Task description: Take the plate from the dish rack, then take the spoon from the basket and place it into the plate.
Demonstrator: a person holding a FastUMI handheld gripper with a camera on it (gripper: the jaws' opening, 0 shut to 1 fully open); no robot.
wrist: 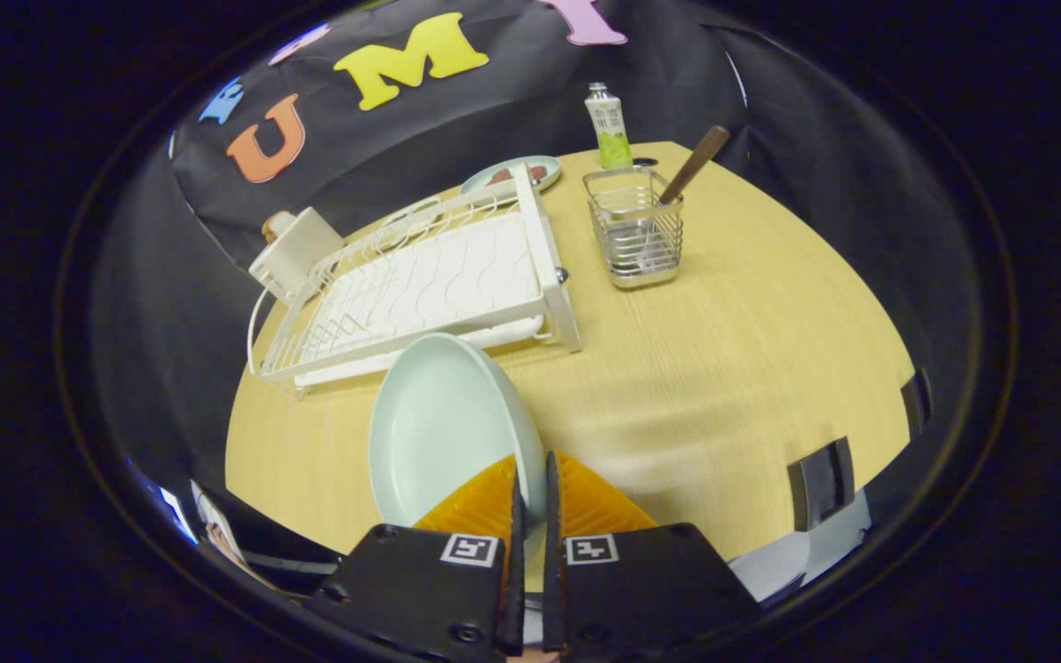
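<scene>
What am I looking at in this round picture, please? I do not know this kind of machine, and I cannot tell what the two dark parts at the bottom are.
The dark parts belong to a hand-held gripper; the camera rides on it, looking forward along its two fingers. The fingers pinch the rim of a pale plate, held above a wooden table. Beyond it stand a white dish rack, a wire basket holding a spoon, and a bottle.
</scene>
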